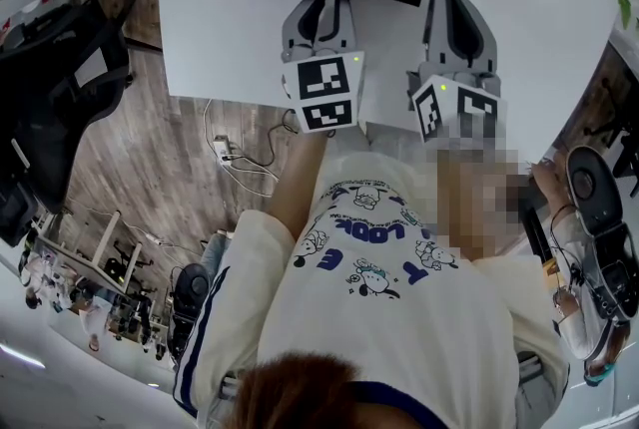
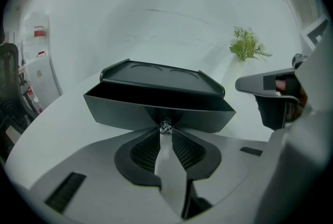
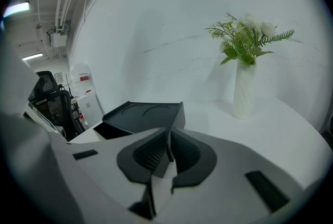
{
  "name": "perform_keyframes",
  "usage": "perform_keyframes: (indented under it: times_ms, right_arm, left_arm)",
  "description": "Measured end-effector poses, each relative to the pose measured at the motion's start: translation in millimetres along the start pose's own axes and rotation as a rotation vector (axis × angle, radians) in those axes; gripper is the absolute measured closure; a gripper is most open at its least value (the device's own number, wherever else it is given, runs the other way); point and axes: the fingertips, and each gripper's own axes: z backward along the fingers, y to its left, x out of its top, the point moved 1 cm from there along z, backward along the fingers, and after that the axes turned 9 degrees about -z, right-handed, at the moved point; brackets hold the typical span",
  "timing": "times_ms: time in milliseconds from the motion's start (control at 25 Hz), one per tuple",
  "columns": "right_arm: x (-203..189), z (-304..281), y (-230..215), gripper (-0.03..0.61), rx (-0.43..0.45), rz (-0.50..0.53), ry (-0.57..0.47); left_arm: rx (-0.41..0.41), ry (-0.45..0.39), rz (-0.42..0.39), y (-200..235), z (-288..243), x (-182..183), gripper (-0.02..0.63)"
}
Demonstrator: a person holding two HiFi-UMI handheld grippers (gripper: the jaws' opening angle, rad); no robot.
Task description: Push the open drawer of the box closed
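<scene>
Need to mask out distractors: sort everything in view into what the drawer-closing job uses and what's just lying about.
Job: box, open drawer, drawer knob, left hand-held gripper on that knob, right hand-held gripper.
Lying about: vase of flowers, floor cables, office chair.

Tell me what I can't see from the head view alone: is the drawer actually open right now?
Observer: Yes. In the left gripper view the drawer juts out of the box, and its dark hollow shows under the lid.
Operator: What is the left gripper doing at its front?
Observer: The left gripper has its jaw tips closed on a small shiny knob at the middle of the drawer front.
Operator: Is the right gripper carrying anything?
Observer: No. The right gripper has its jaws together with nothing between them.
</scene>
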Motion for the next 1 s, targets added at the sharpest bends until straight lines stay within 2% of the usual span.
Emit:
perform_keyframes:
  times_ms: [1000]
  right_arm:
    - [-3, -18, -5, 0.537, 0.011, -0.009, 0.021]
  left_arm:
    - [0.002, -0.012, -0.025, 8, -31, 25, 0.537]
